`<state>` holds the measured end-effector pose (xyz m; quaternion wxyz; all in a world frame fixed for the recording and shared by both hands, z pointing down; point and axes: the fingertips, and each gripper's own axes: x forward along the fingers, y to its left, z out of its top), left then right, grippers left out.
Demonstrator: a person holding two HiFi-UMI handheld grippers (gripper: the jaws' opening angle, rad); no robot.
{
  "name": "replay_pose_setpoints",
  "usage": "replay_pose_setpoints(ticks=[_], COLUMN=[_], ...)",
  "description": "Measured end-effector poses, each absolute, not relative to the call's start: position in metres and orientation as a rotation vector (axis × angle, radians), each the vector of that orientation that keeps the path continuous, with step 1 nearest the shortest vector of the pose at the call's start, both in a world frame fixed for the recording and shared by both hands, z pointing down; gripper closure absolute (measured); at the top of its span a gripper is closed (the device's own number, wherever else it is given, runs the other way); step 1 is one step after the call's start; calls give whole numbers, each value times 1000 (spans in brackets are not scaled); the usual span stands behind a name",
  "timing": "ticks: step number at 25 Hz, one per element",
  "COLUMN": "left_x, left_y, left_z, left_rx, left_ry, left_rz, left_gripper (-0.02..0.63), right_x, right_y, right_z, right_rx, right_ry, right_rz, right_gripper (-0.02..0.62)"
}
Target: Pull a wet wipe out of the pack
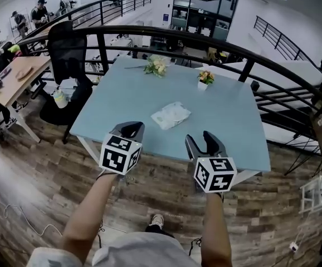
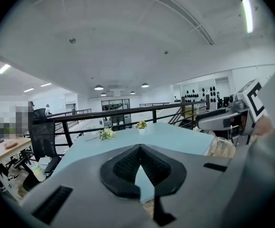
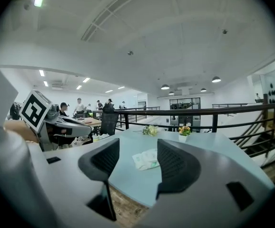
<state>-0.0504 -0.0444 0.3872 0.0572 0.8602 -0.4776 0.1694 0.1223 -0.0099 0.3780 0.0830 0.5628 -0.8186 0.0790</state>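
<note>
Two sets of jaws: the right gripper's (image 1: 199,138) spread and empty, wipe pack (image 1: 171,115) straight ahead, flower pot (image 1: 205,78) and bouquet (image 1: 156,65) beyond; the left gripper's (image 1: 132,128) clenched on nothing.

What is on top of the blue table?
A wet wipe pack in the middle, a little pot of flowers and a loose bunch of flowers at the far side. The tabletop under the pack is hidden.
</note>
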Motion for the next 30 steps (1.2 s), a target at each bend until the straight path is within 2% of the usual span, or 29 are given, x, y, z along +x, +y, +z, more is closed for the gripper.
replay_pose_setpoints(ticks=[30], left_x=[-3], left_y=[-143], left_z=[401], left_rx=[2511], left_ry=[-1544], left_rz=[563], left_gripper=[614], right_x=[176], right_y=[-124], right_z=[399], right_rx=[1574], right_ry=[-2472], right_rz=[265], right_gripper=[348])
